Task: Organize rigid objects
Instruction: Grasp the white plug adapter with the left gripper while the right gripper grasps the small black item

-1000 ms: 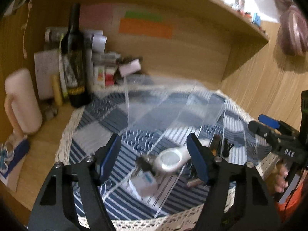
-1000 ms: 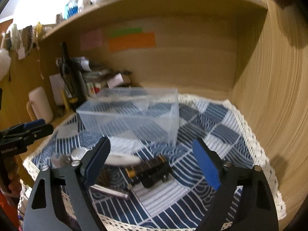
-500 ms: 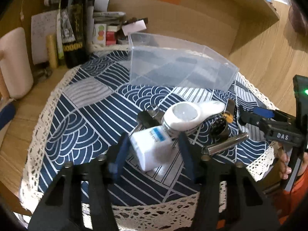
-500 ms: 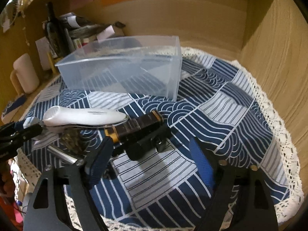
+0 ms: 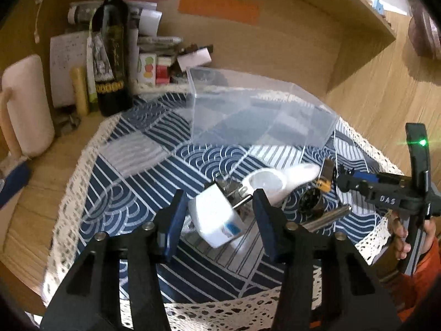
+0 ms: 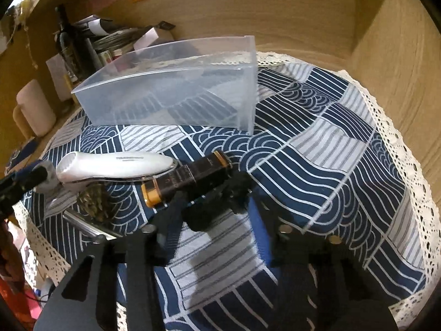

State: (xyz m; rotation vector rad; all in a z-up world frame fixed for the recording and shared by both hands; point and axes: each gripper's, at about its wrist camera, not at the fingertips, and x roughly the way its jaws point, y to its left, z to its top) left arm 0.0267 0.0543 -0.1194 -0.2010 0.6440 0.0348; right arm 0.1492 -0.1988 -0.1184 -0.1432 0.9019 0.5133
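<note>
A clear plastic bin (image 5: 256, 113) stands at the back of the blue patterned cloth (image 5: 132, 193); it also shows in the right wrist view (image 6: 176, 93). My left gripper (image 5: 219, 220) is open, its blue pads on either side of a white plug block (image 5: 216, 222) with metal prongs; a gap shows at each side. Behind it lies a white handheld device (image 5: 273, 183), seen too in the right wrist view (image 6: 115, 164). My right gripper (image 6: 213, 220) has its jaws narrowed around a black clip-like object (image 6: 217, 201), beside a dark tube with gold ends (image 6: 190, 179).
A round dark metal piece (image 6: 96, 201) and a metal rod (image 6: 82, 223) lie at the left of the cloth. A wine bottle (image 5: 111, 47), a pink mug (image 5: 26, 107), papers and small boxes crowd the back left. Wooden walls enclose the back and right.
Both grippers have come down and forward to the objects. The left jaws have narrowed around the white plug block, which is now tilted. The right jaws have narrowed around the black object.
</note>
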